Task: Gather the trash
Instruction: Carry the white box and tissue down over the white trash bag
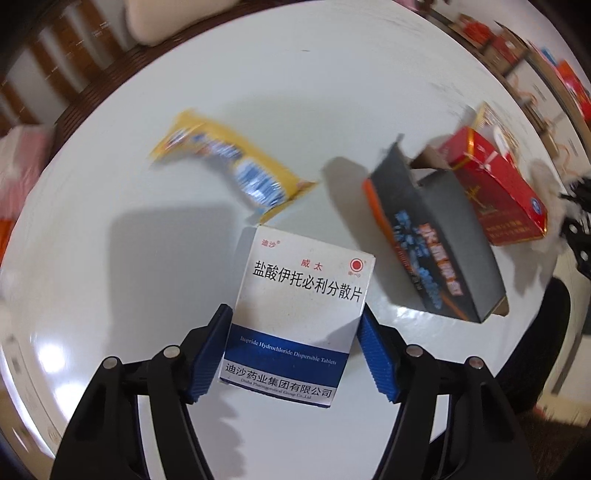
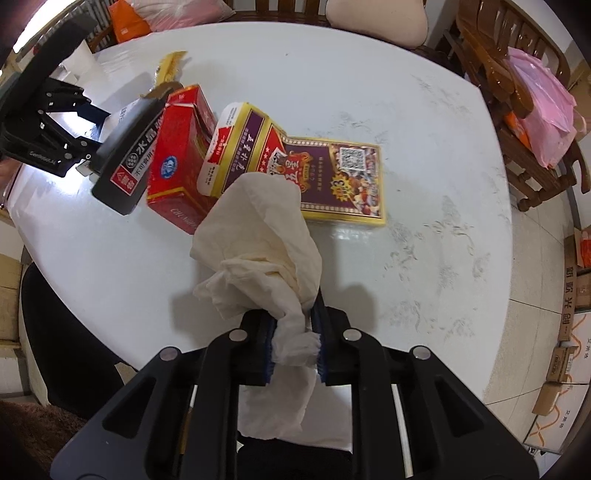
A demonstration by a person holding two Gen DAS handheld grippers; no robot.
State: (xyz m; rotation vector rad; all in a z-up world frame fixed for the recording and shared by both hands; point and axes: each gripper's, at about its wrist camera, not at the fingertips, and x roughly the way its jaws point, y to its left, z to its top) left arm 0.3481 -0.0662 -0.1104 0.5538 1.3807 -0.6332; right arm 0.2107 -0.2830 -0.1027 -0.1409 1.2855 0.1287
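A white and blue medicine box [image 1: 299, 295] sits between the blue pads of my left gripper [image 1: 295, 314], which is shut on its two sides above the white table [image 1: 295, 74]. Beyond it lie a yellow snack wrapper [image 1: 229, 173], a dark grey carton [image 1: 436, 236] and a red cigarette pack [image 1: 495, 184]. My right gripper [image 2: 295, 321] is shut on a crumpled white tissue [image 2: 266, 236] that bulges out ahead of its fingers. Behind the tissue lie the red pack [image 2: 177, 166], the dark carton [image 2: 129, 155] and a flattened purple and gold card box [image 2: 332, 177]. The left gripper [image 2: 88, 129] shows at upper left there.
Wooden chairs stand around the table; one at the right holds a pink plastic bag [image 2: 539, 110]. Cardboard boxes [image 2: 576, 295] are stacked on the floor at the right. A black seat [image 2: 66, 350] sits by the table's near left edge. A beige cushion [image 2: 376, 18] lies at the far side.
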